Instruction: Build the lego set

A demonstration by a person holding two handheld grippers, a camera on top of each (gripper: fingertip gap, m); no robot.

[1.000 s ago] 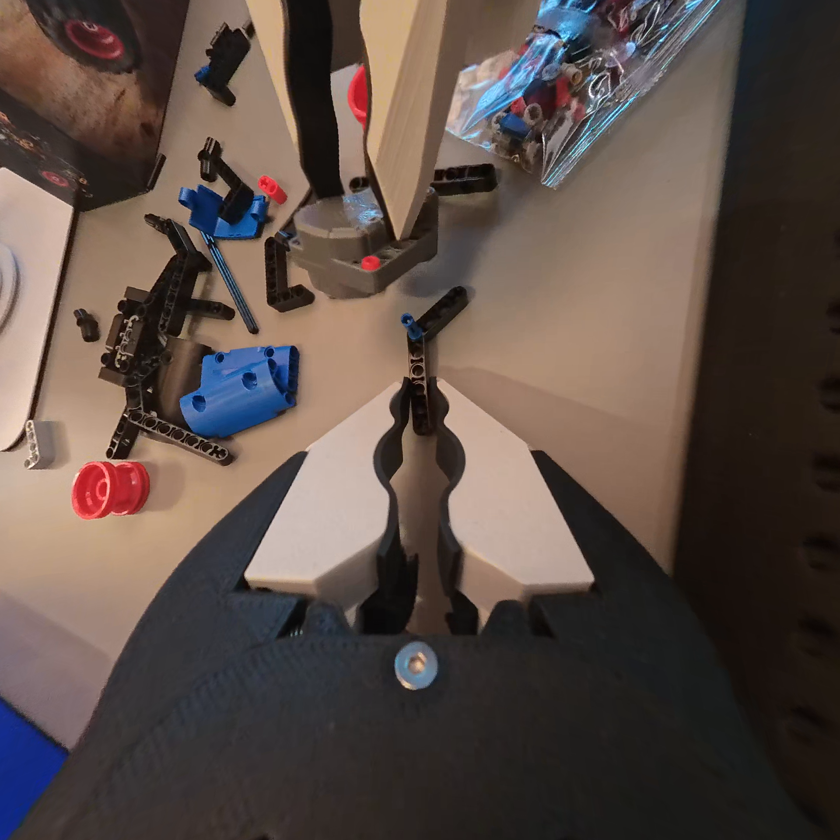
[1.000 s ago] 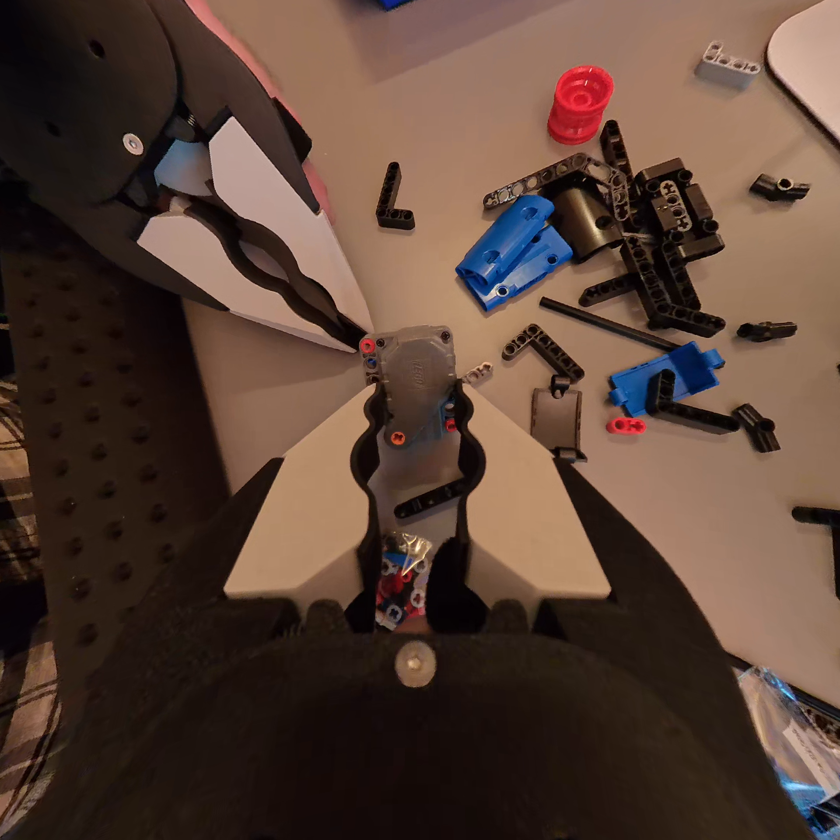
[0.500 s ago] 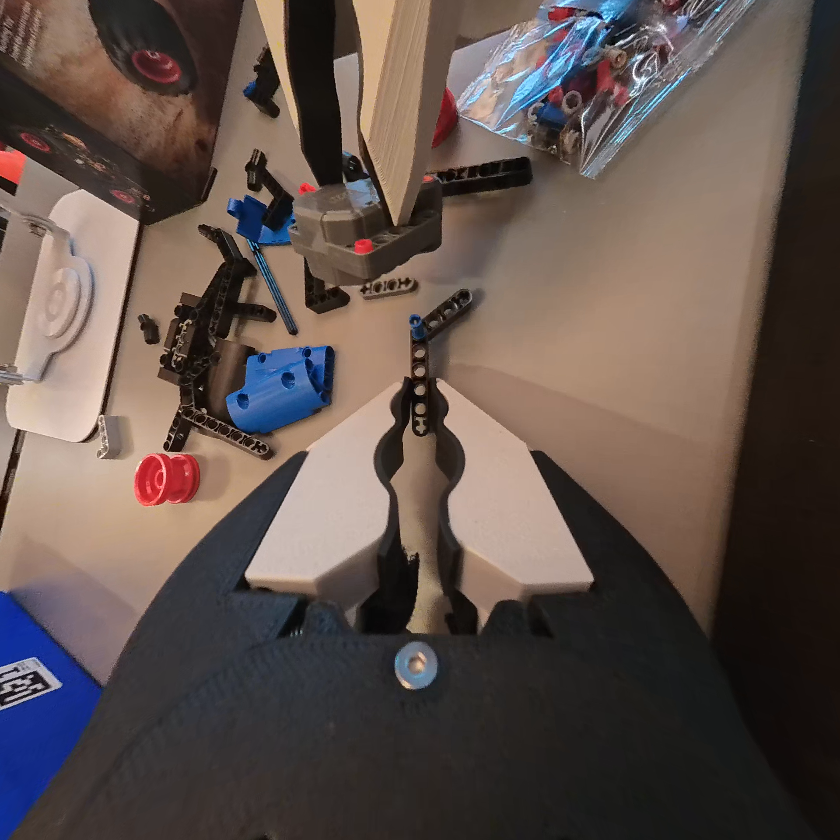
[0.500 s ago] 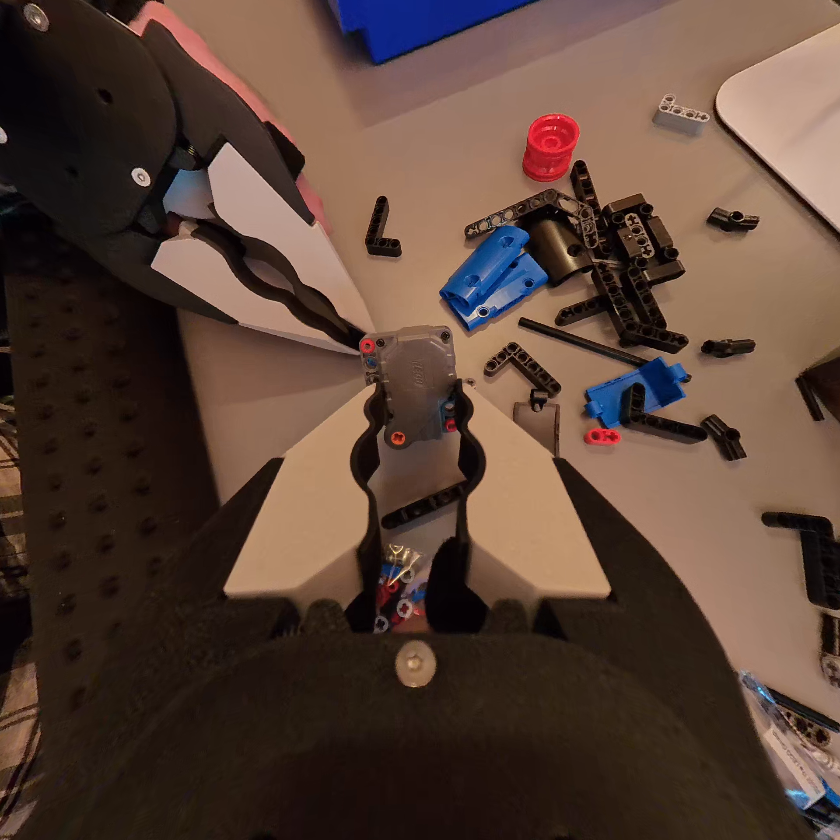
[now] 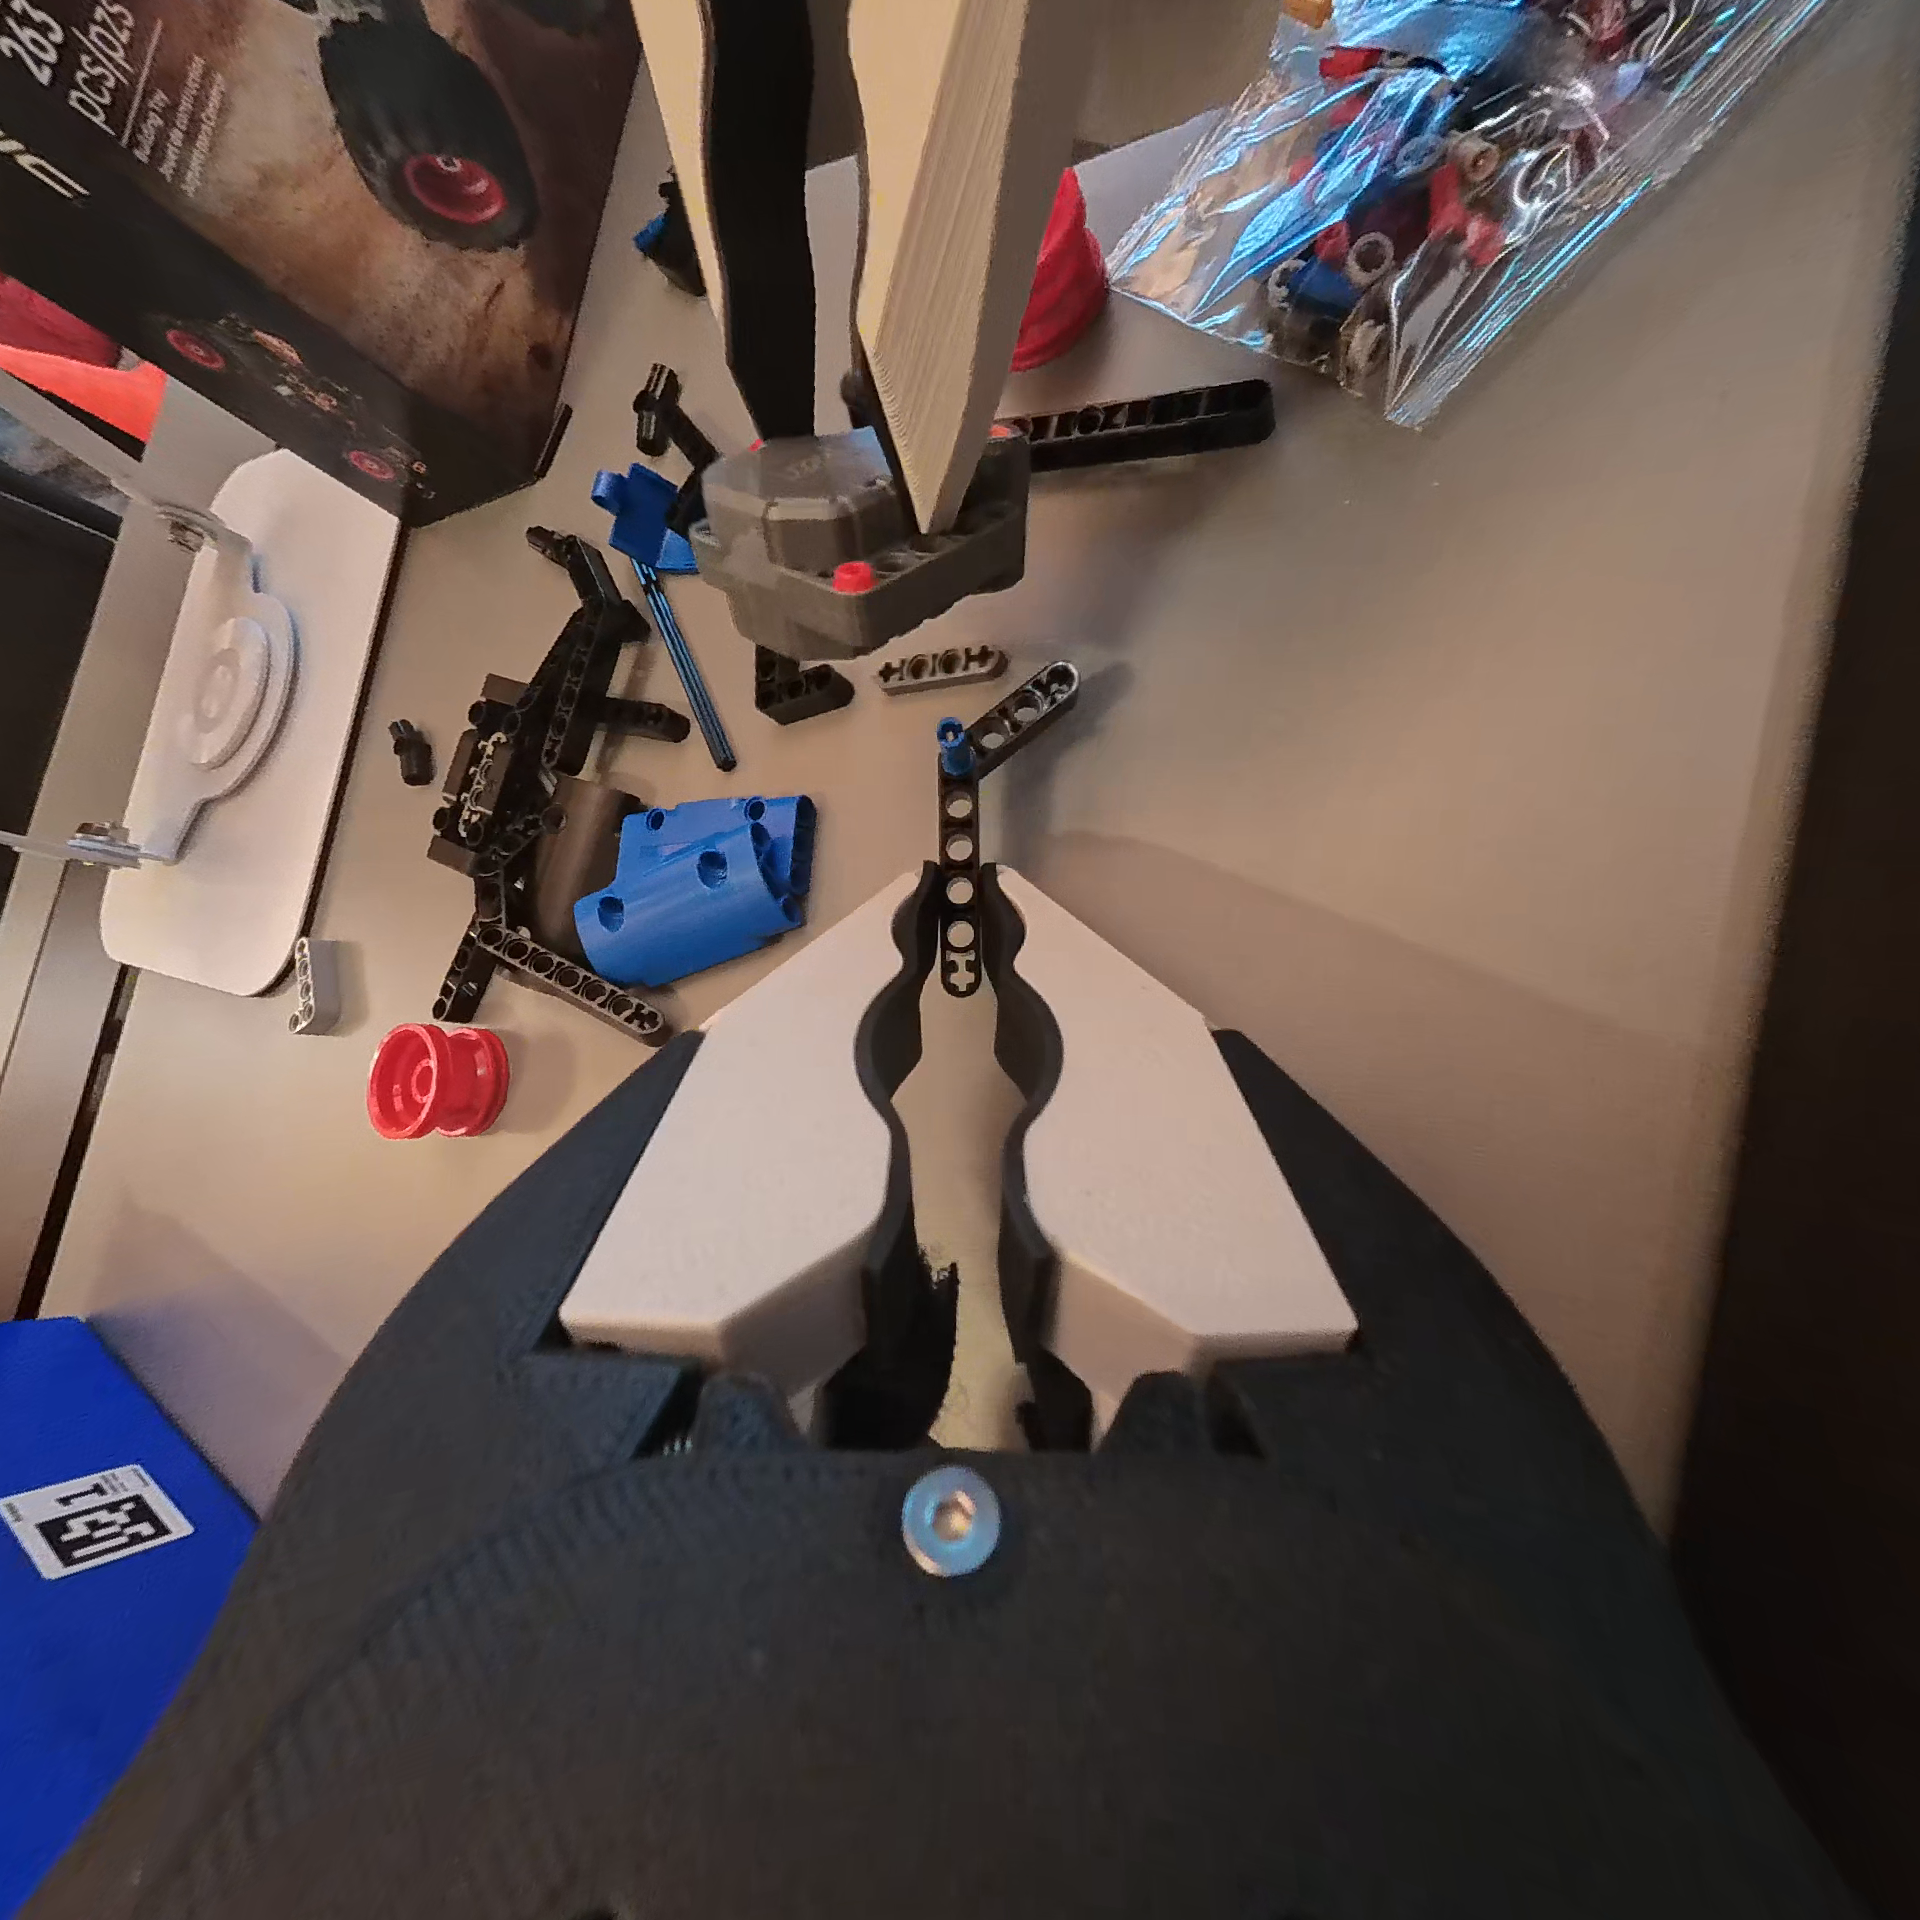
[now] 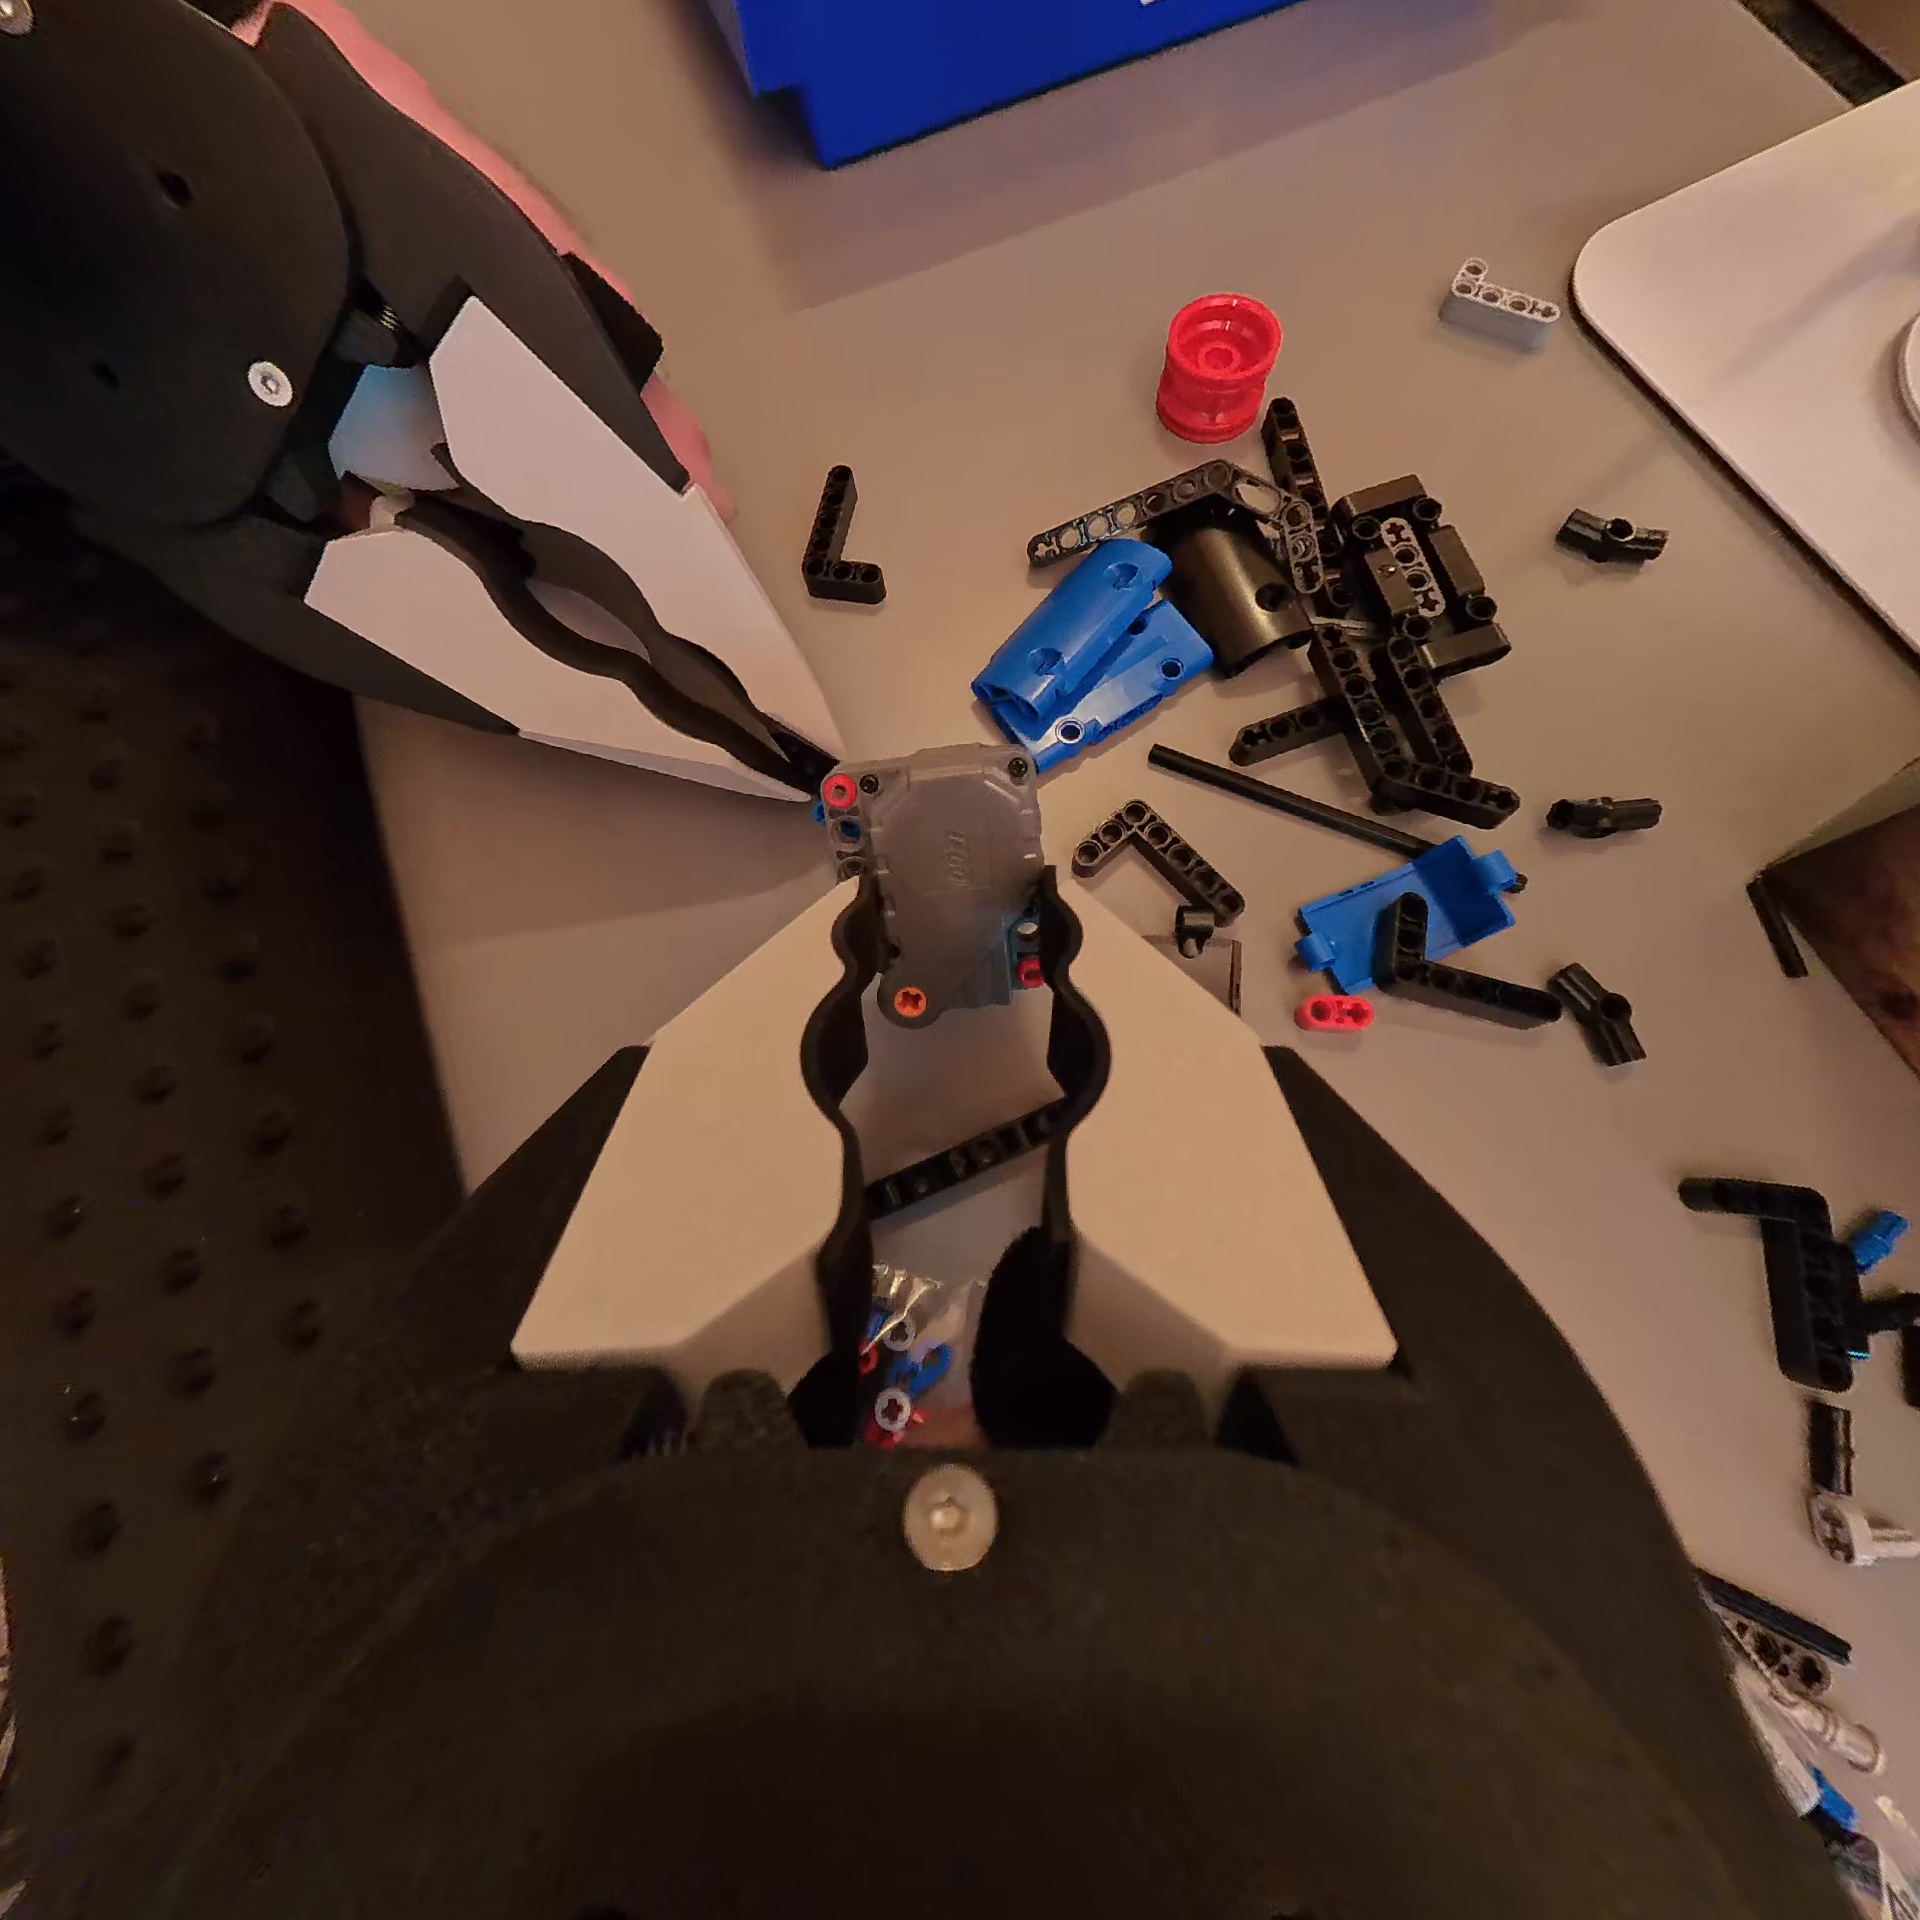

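You were mating parts: your left tool (image 5: 958, 883) pinched the black beam (image 5: 958, 831), blue pin (image 5: 948, 734) foremost, at twelve o'clock; your right tool (image 6: 951, 914) clamped the grey motor block (image 6: 945, 842) (above the worktop (image 5: 1351, 727)). Next, the pin wanted aligning with a hole.

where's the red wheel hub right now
In the left wrist view the red wheel hub lies on the table's left side, apart from the black beam pile and grey L-piece.

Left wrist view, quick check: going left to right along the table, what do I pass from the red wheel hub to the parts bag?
Red plastic wheel hub → blue curved panel piece → black bent beam held in the left gripper → clear plastic bag of small parts.
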